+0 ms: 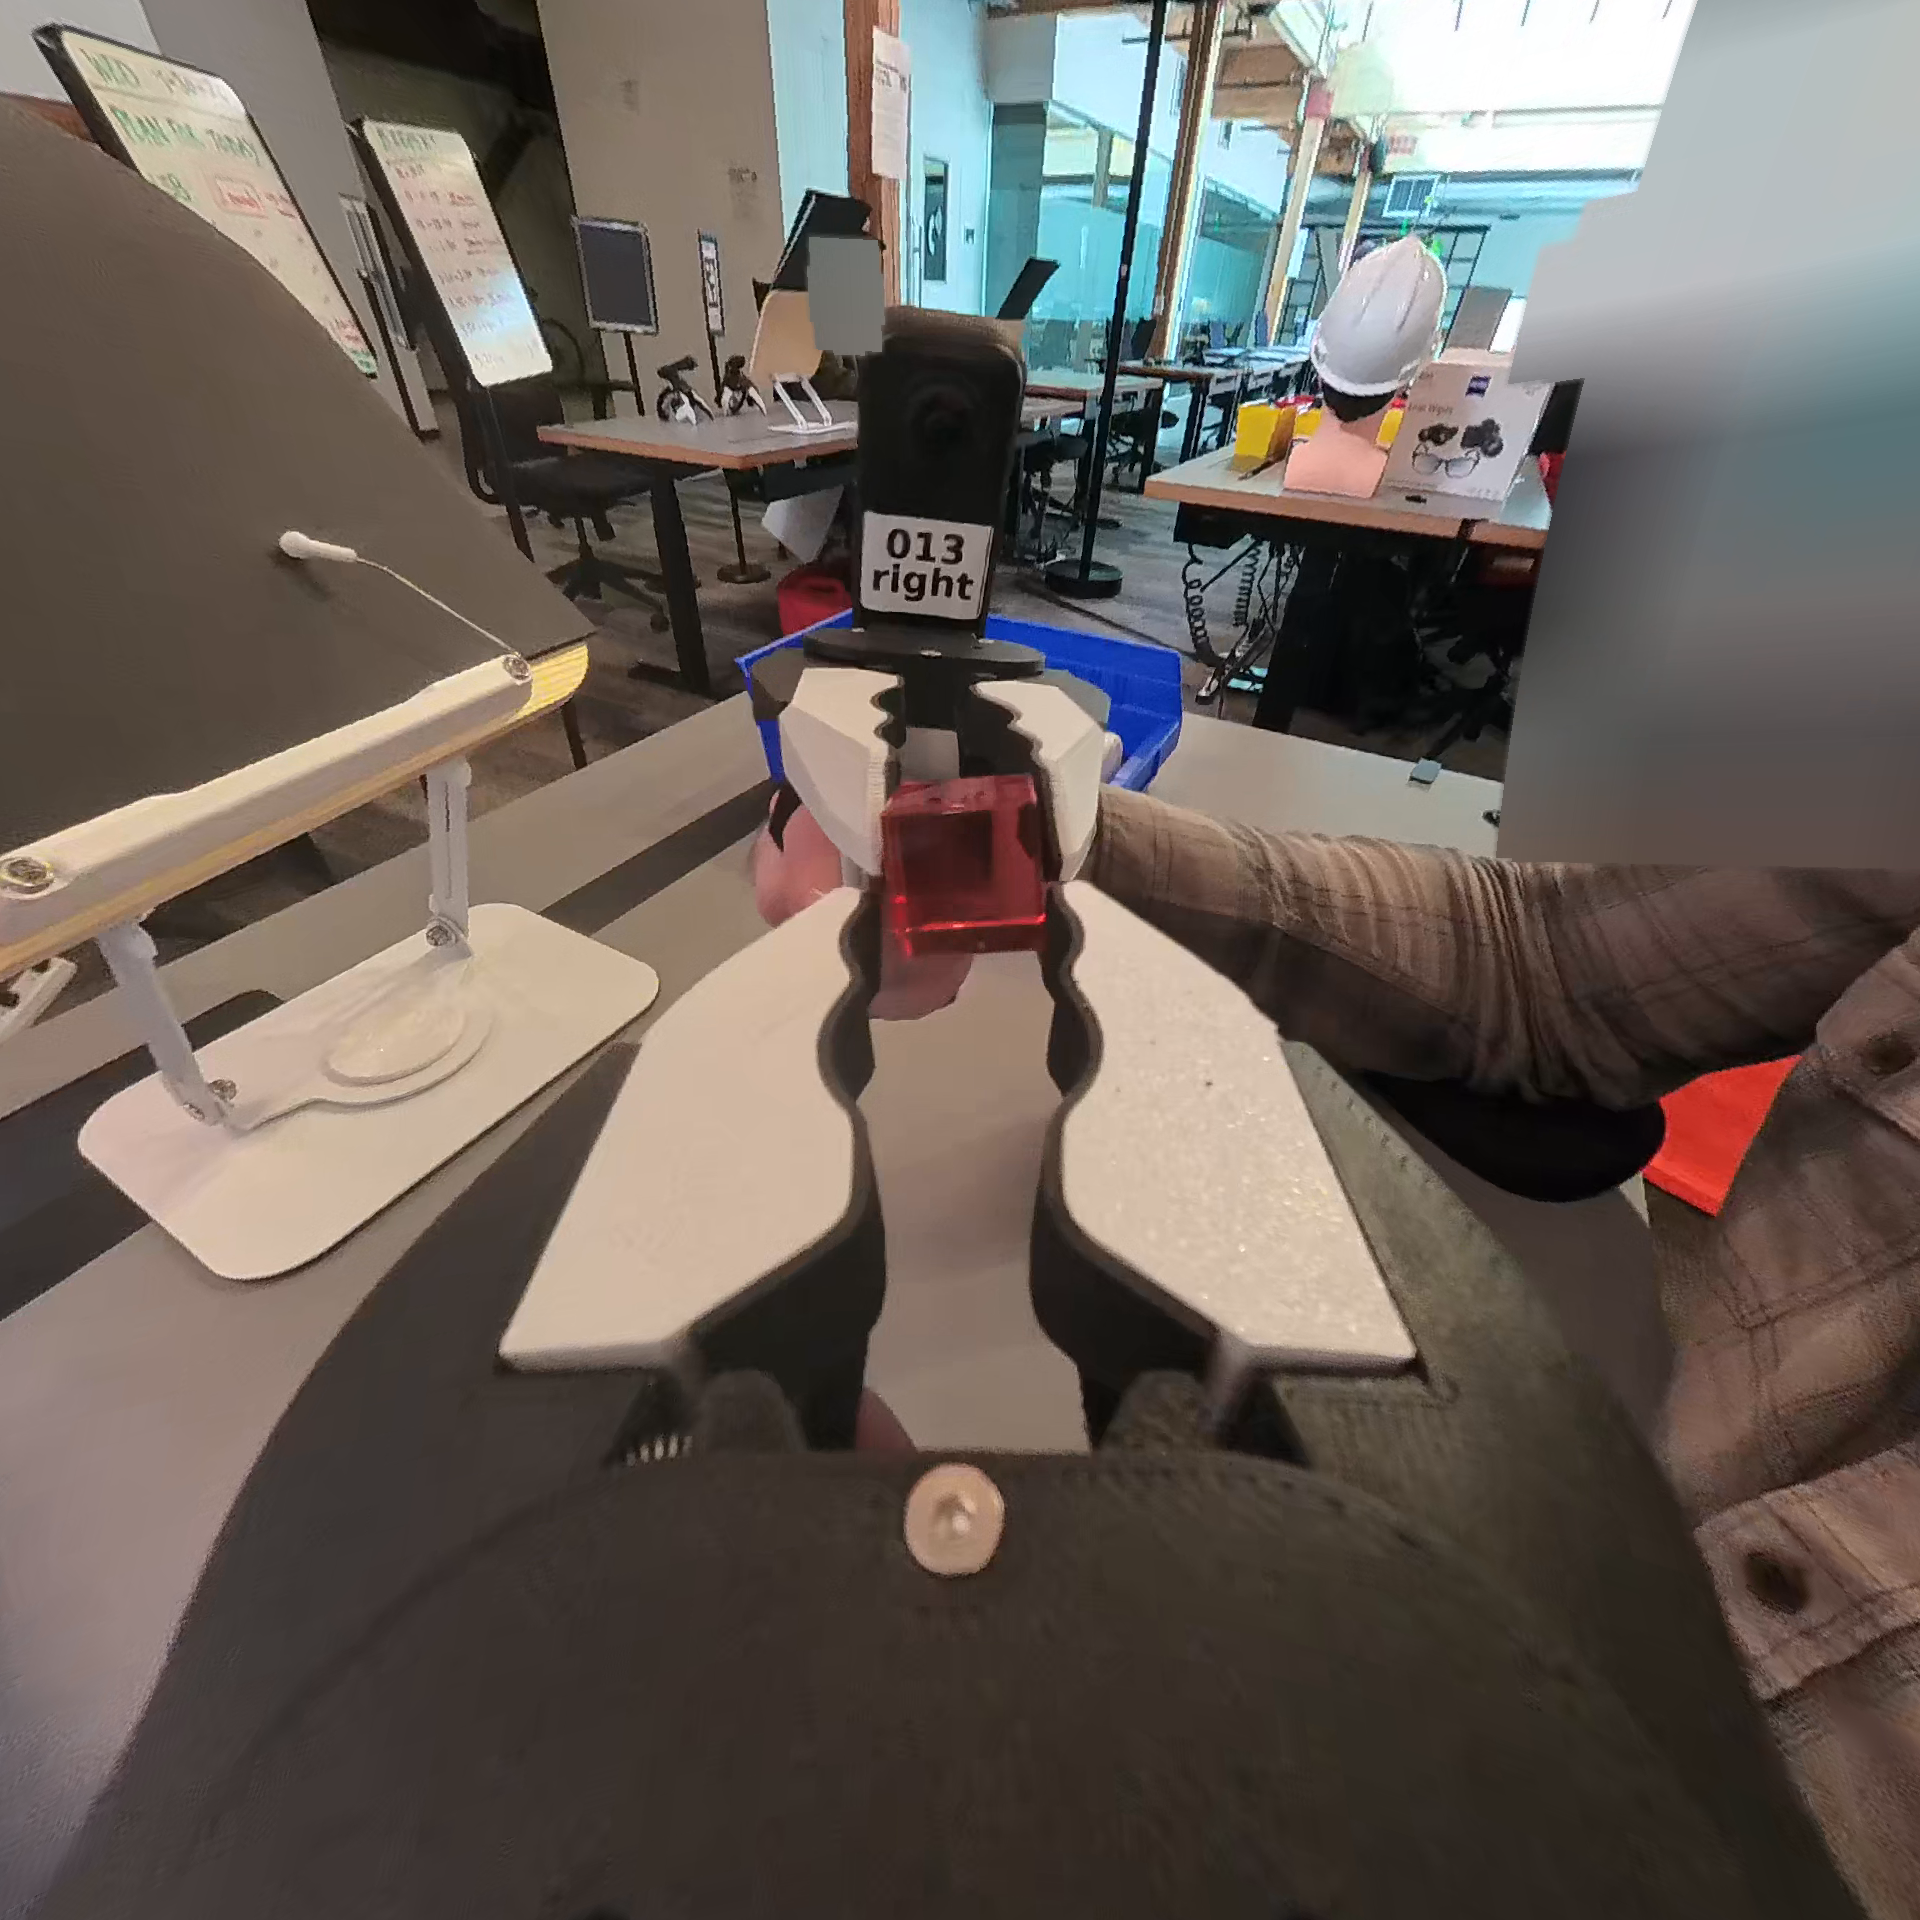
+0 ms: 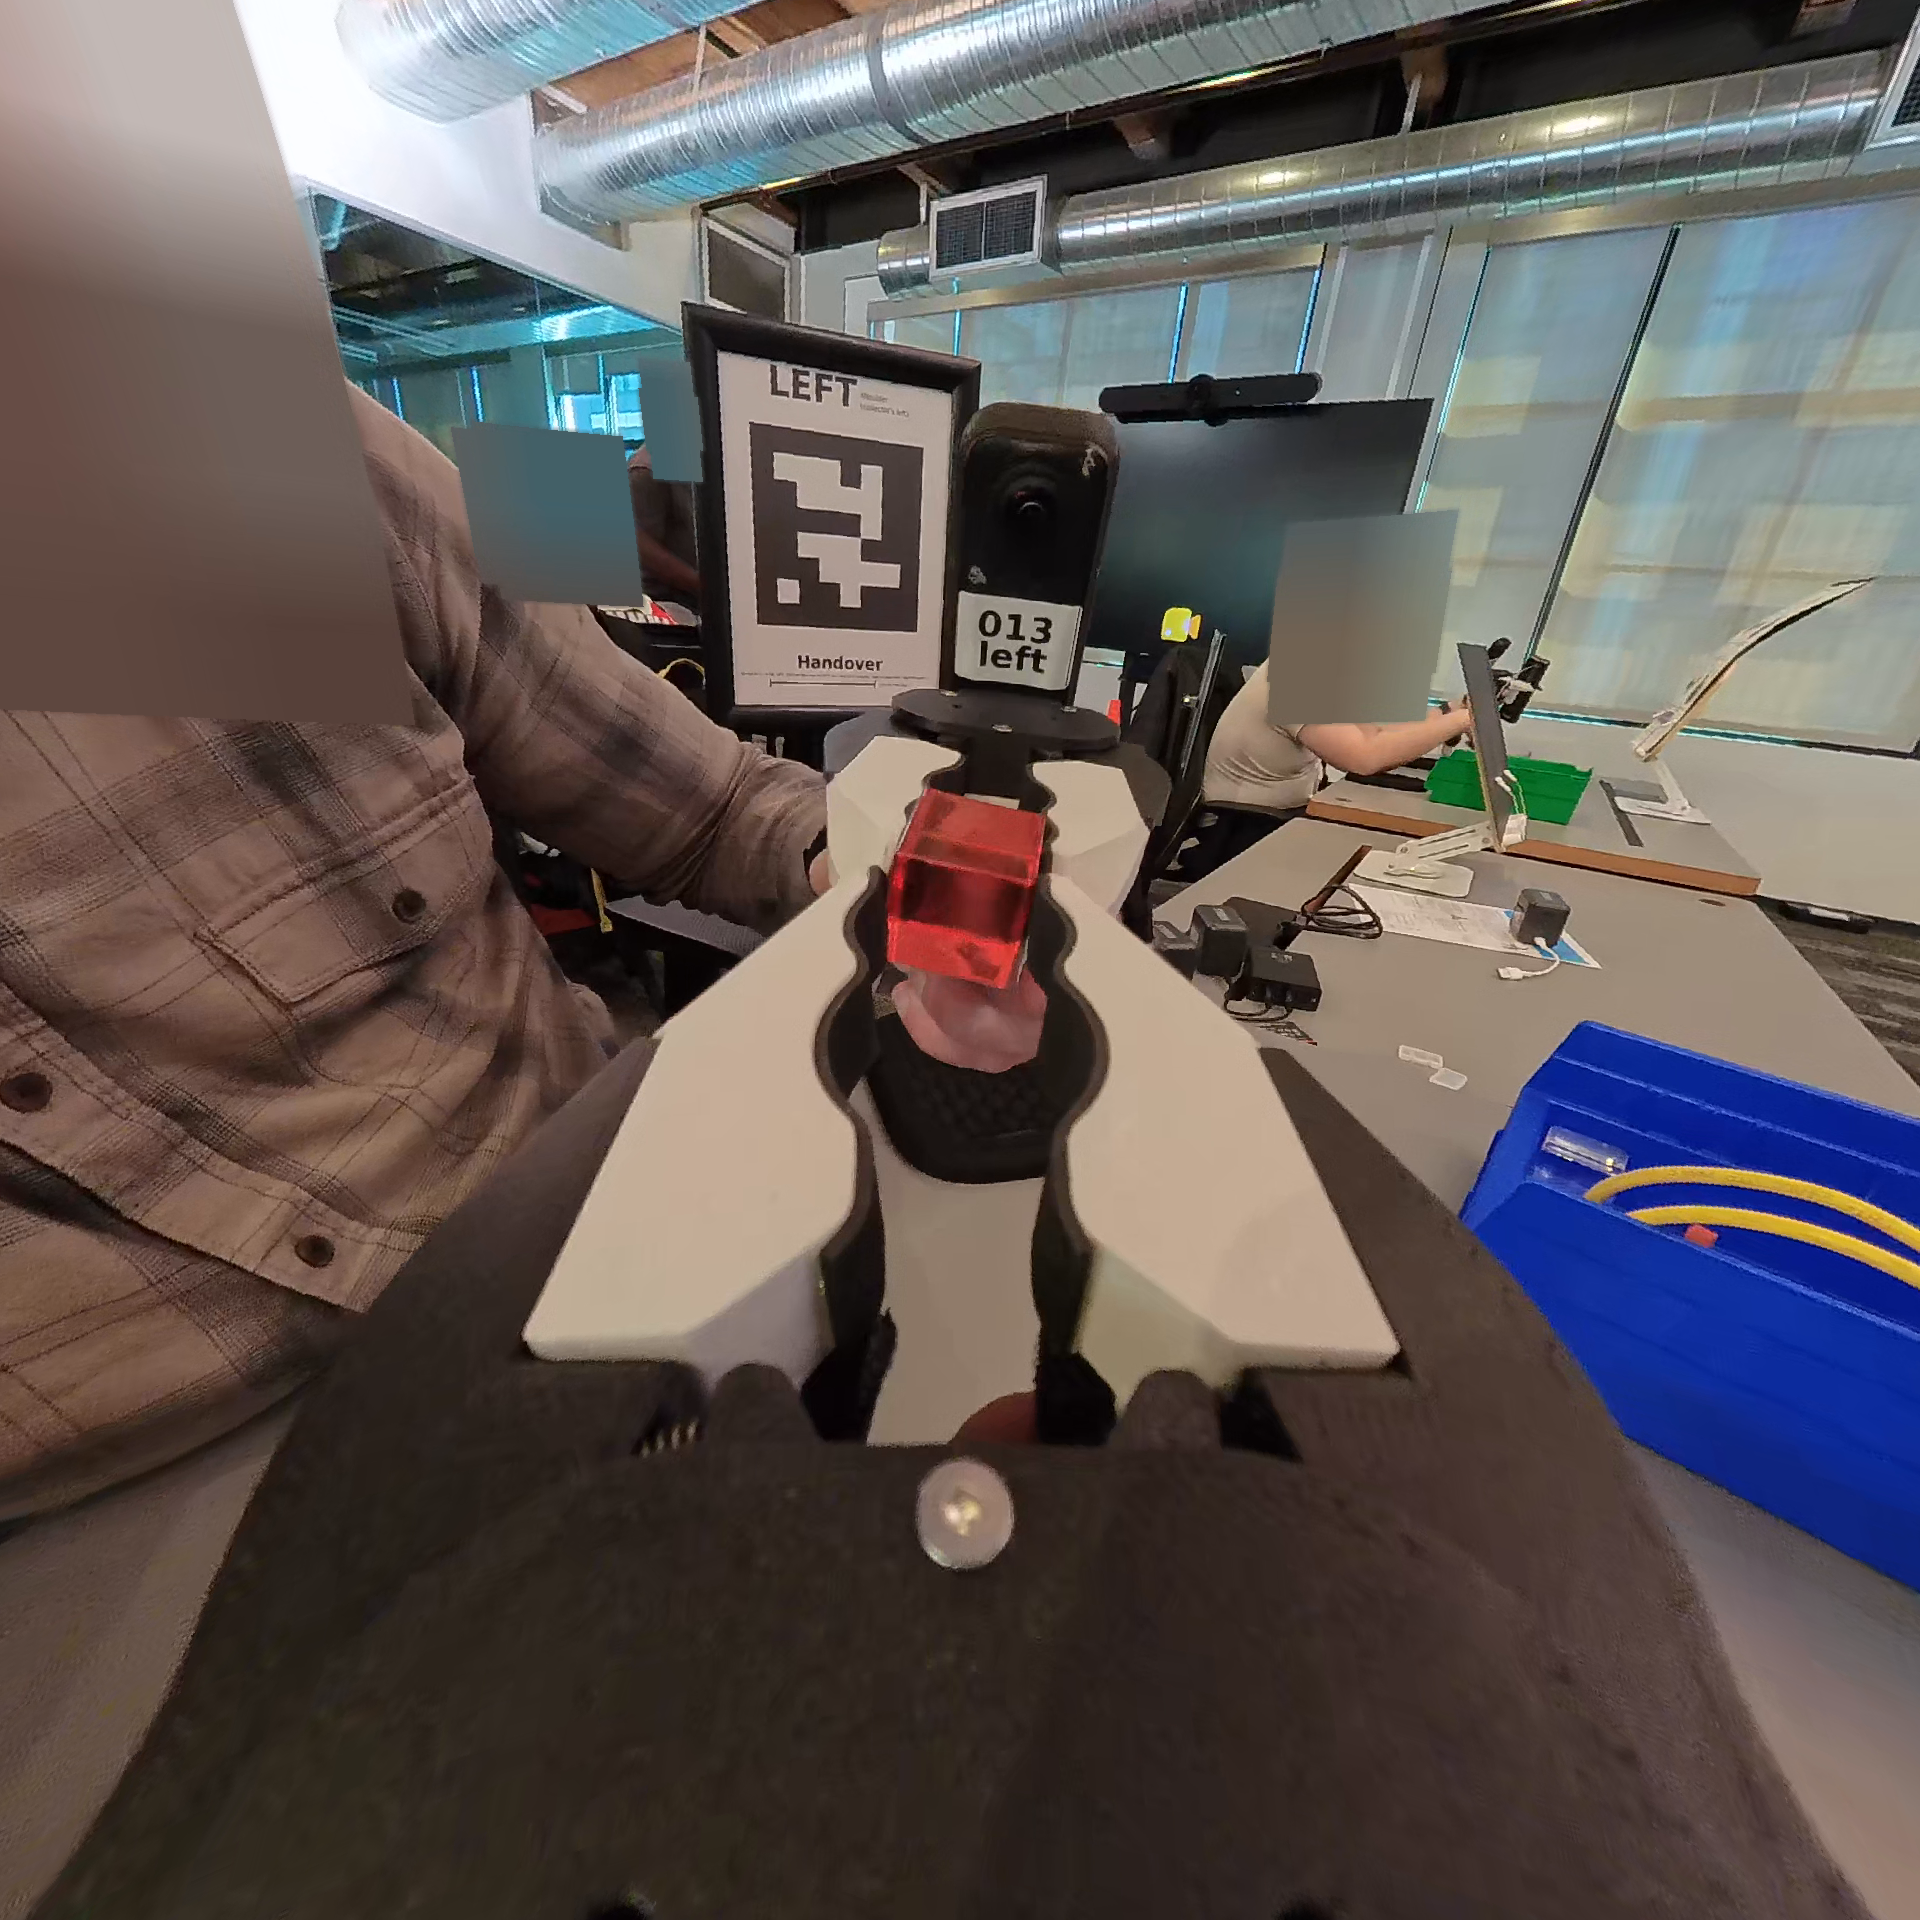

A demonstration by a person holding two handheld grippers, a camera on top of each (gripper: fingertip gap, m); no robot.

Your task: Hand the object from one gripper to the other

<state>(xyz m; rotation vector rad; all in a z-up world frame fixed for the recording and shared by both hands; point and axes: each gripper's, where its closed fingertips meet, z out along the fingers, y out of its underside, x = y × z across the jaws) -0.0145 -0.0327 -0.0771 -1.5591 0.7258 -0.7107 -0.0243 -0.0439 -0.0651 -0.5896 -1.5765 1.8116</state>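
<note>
Grey desks fill an open workshop with exposed silver ducts overhead and tall shaded windows behind. Over the grey table (image 1: 1340, 769) the two hand-held tools meet nose to nose, well above the surface. The left gripper (image 1: 961, 914) points forward and level, its white fingers (image 1: 727, 1122) reaching to the sides of a translucent red cube (image 1: 961, 878); whether they press on it or only flank it I cannot tell. Facing it, the right gripper (image 2: 961, 914) comes in from the opposite side, its fingertips on either flank of the same cube (image 2: 966, 899), and its grip cannot be judged either. The cube sits at the tips of both tools, between all four fingers, clear of the table. A plaid sleeve (image 1: 1403, 956) runs from behind the right gripper towards the person on its right; in the right wrist view the other plaid sleeve (image 2: 623, 748) leads to the left gripper. Behind the right gripper stands a blue bin (image 1: 1122, 707); the same bin (image 2: 1683, 1299), holding yellow cord, lies to the right of that tool's own fingers. Left of the left gripper a white hinged stand (image 1: 343, 1081) carries a dark board. Behind the left gripper stands a framed marker sign (image 2: 831, 520). Farther back a white hard hat (image 1: 1377, 312) rests on a mannequin head.
</note>
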